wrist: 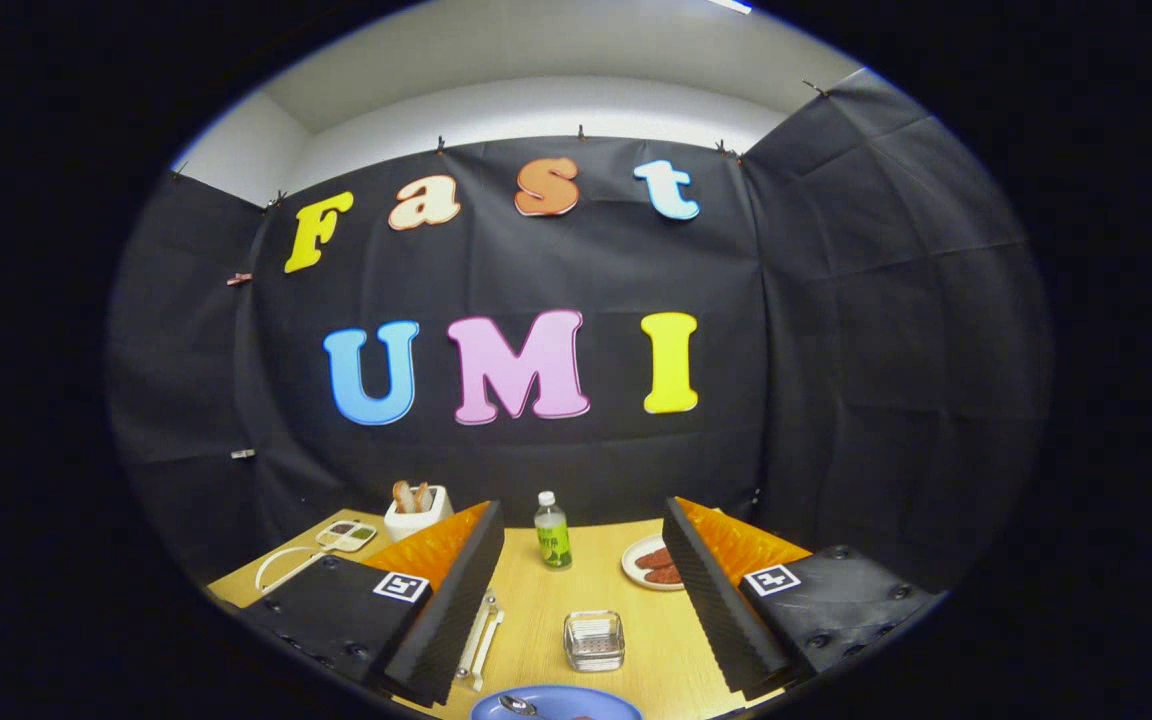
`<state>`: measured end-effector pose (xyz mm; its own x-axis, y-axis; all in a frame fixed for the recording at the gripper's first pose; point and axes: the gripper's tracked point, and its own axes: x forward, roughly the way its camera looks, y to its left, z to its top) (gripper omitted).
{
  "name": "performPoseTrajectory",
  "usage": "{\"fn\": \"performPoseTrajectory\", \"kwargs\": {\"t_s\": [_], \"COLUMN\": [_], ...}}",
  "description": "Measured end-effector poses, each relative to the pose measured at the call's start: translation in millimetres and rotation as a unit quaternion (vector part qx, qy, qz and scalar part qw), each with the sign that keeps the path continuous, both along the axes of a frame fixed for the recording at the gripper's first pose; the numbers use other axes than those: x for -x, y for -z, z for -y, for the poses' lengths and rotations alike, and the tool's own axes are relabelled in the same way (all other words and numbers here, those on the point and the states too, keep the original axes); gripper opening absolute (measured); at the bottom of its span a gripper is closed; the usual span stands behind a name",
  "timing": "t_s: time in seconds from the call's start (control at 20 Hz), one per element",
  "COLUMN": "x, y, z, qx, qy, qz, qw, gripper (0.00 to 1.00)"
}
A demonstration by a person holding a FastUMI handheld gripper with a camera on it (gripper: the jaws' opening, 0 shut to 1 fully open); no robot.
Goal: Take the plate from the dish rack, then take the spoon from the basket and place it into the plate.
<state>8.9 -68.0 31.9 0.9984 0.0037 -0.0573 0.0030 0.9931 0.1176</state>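
A blue plate point(561, 705) lies on the wooden table point(596, 590) at the near edge, between and just below my fingertips. A metal spoon point(518, 706) rests on the plate's left part. My gripper point(586, 600) hangs above the table with its fingers wide apart and nothing between them. A white dish rack point(481, 635) lies by the left finger. A small clear basket point(593, 640) stands on the table just beyond the plate, between the fingers.
A green-labelled bottle point(552, 532) stands at the middle back. A white plate with reddish food point(654, 563) sits by the right finger. At the back left are a white holder with bread-like items point(416, 510) and a divided tray point(346, 535).
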Motion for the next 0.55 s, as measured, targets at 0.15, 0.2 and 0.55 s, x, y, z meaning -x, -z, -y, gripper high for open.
{"fn": "performPoseTrajectory", "kwargs": {"t_s": [0.15, 0.2, 0.55], "x": [-2, -5, -1], "y": [-22, -27, -7], "z": [4, 7, 7], "qx": [-0.001, 0.001, 0.019], "qy": [0.026, 0.035, 0.068], "qz": [0.018, 0.023, 0.003], "qw": [1.000, 0.999, 0.998], "gripper": [0.98, 0.98, 0.98]}}
